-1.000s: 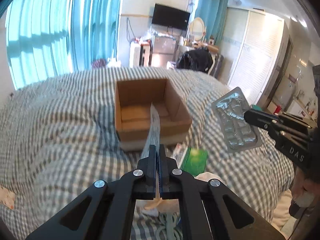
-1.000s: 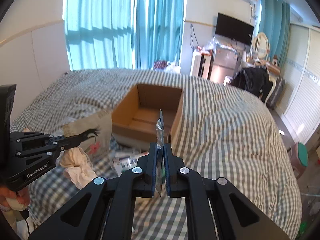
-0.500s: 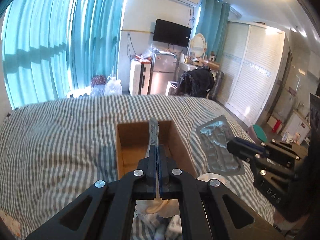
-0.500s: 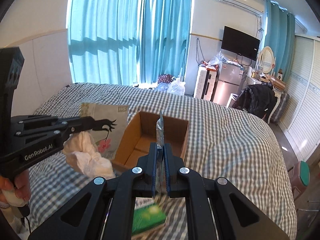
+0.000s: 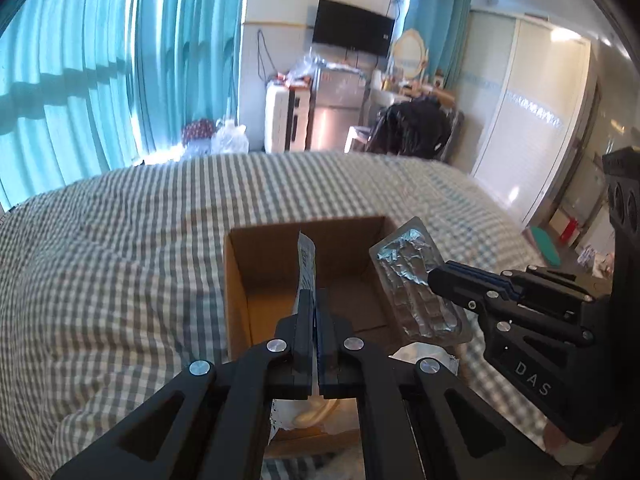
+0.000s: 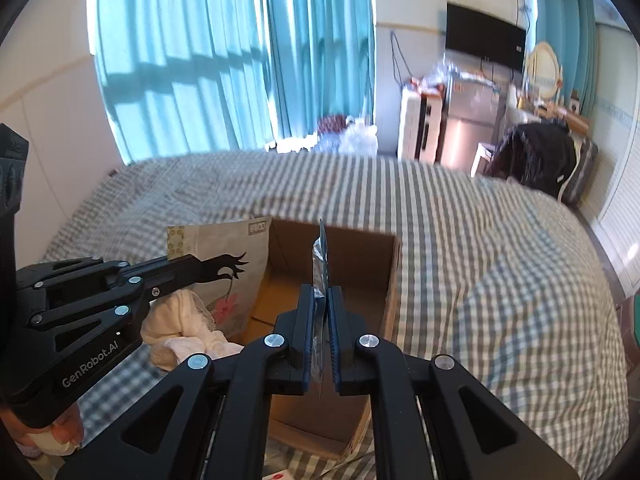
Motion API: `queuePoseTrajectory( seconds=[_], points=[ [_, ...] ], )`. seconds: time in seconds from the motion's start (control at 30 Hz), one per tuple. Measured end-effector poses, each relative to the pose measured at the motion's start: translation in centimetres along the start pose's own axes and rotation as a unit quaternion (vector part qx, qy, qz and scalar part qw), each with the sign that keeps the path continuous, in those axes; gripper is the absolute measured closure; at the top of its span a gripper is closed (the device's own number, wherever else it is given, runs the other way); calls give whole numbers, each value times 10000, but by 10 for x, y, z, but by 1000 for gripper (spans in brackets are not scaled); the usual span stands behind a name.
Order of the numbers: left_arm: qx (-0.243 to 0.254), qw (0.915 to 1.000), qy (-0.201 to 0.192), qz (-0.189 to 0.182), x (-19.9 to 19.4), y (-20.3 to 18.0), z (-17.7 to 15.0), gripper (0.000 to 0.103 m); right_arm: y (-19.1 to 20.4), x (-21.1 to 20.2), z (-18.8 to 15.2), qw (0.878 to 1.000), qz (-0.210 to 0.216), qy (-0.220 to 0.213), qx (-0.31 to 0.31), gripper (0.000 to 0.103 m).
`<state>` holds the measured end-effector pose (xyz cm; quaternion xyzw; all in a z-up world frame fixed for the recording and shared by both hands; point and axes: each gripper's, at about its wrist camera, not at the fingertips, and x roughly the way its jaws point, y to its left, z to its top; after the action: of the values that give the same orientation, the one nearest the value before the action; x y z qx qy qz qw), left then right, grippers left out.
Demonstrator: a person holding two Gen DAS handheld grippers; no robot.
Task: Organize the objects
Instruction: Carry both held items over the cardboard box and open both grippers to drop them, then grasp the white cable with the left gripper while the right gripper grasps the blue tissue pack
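Observation:
An open cardboard box (image 5: 240, 280) (image 6: 384, 264) sits on the checked bed. My left gripper (image 5: 314, 300) is shut on a flat beige packet with a flower print (image 5: 306, 258), seen edge-on here and from the side in the right wrist view (image 6: 224, 248); it hangs over the box's left side, with cream cloth (image 6: 180, 320) below it. My right gripper (image 6: 320, 300) is shut on a silver pill blister pack (image 6: 321, 260), which shows flat in the left wrist view (image 5: 416, 284) above the box's right wall.
The checked bedspread (image 5: 100, 280) stretches around the box. White packaging (image 5: 420, 356) lies by the box's near right corner. Beyond the bed stand teal curtains (image 6: 224, 60), a fridge (image 6: 468, 128), a TV (image 5: 352, 26) and a wardrobe (image 5: 532, 120).
Both grippers have moved forward and down with their loads, from in front of the box to over its opening. The green packet on the bed has dropped out of view.

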<state>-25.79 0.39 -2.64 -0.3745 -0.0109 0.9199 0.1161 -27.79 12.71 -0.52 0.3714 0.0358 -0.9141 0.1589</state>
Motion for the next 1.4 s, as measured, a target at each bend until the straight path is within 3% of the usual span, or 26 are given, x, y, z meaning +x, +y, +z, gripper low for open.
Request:
queuePoseTrajectory(
  seconds=[0.17, 0.2, 0.23, 0.3, 0.33, 0.4, 0.5, 0.53, 0.57, 0.8, 1.03, 1.2, 1.4],
  points=[
    [36, 9997, 223, -23, 19, 4, -13, 101, -12, 17, -13, 9998, 61, 151, 128, 95],
    [29, 9997, 258, -32, 19, 4, -15, 100, -14, 17, -14, 9998, 68, 153, 143, 83],
    [44, 9996, 283, -6, 19, 4, -17, 100, -15, 14, -16, 9997, 80, 141, 161, 63],
    [81, 9995, 305, 50, 14, 0, -19, 96, -17, 4, -19, 9998, 69, 39, 189, 46],
    [89, 9995, 309, 67, 10, -1, -20, 92, -18, -2, -21, 9998, 55, -7, 180, 46],
    [46, 9995, 277, 123, -1, -1, -26, 79, -18, -17, -23, 9998, -7, -49, 175, 42],
    [-3, 9996, 213, 164, -24, -3, -37, 39, -18, -48, -29, 9996, -91, -162, 192, 34],
    [-10, 9997, 165, 189, -32, -4, -40, 20, -17, -56, -30, 9996, -114, -190, 184, 31],
    [-17, 9997, 52, 240, -44, -7, -47, 16, -15, -67, -33, 9995, -146, -233, 166, 30],
    [172, 9985, 31, 524, -102, -25, -87, 9, 5, -136, -63, 9988, -220, -426, -32, 17],
    [302, 9965, -33, 780, -154, -38, -129, 4, 25, -184, -113, 9989, -254, -356, -150, 16],
    [250, 9948, 107, 976, -167, -44, -163, 4, 40, -192, -151, 9991, -235, -151, -322, 14],
    [152, 9930, 261, 1139, -168, -42, -193, 4, 56, -171, -189, 9988, -36, 220, -442, 14]
  ],
)
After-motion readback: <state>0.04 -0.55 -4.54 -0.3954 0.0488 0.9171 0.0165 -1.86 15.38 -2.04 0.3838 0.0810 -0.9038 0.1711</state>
